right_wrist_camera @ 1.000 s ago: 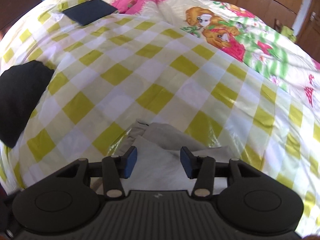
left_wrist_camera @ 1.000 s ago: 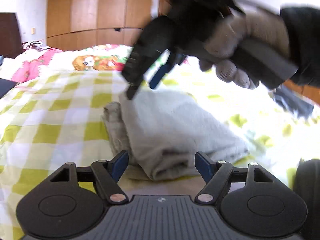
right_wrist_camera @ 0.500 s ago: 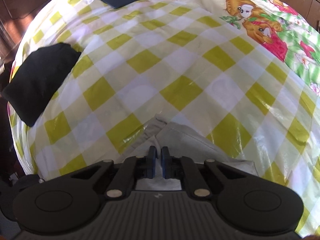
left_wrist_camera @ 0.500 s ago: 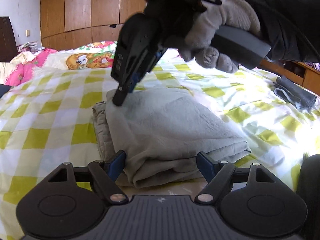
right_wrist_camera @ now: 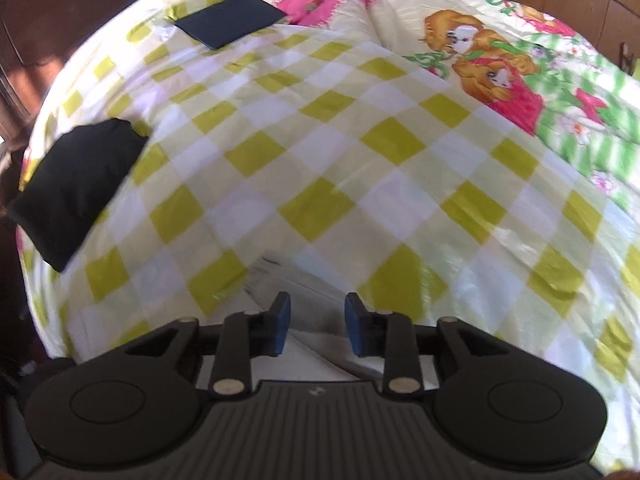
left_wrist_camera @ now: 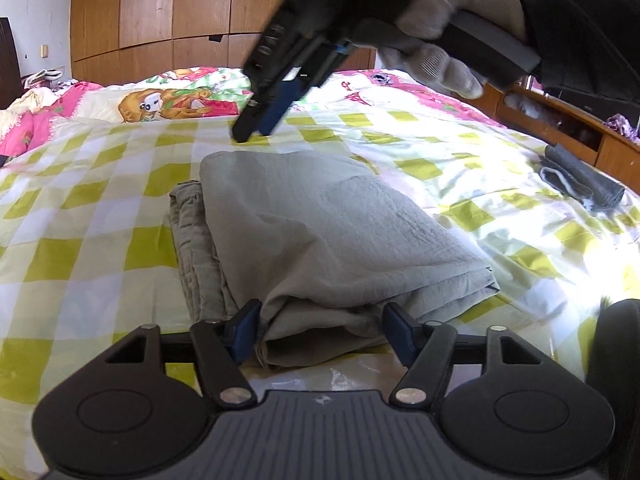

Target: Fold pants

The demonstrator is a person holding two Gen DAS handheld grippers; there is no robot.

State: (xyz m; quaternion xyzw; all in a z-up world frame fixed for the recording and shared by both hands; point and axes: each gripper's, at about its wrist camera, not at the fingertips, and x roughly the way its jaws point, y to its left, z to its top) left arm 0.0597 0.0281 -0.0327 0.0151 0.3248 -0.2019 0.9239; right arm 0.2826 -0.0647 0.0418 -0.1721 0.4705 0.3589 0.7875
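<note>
Lifted off the pants (left_wrist_camera: 320, 236), my right claw (left_wrist_camera: 260, 126) now hangs parted and empty; left claw (left_wrist_camera: 320, 330) gapes wide, empty, at their near edge mid-bed. I'd press the fold flat.

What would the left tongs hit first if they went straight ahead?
Probably the folded pants: the open left tongs straddle their near edge, so the cloth lies right in the way. The right tongs hang farther off, above.
</note>
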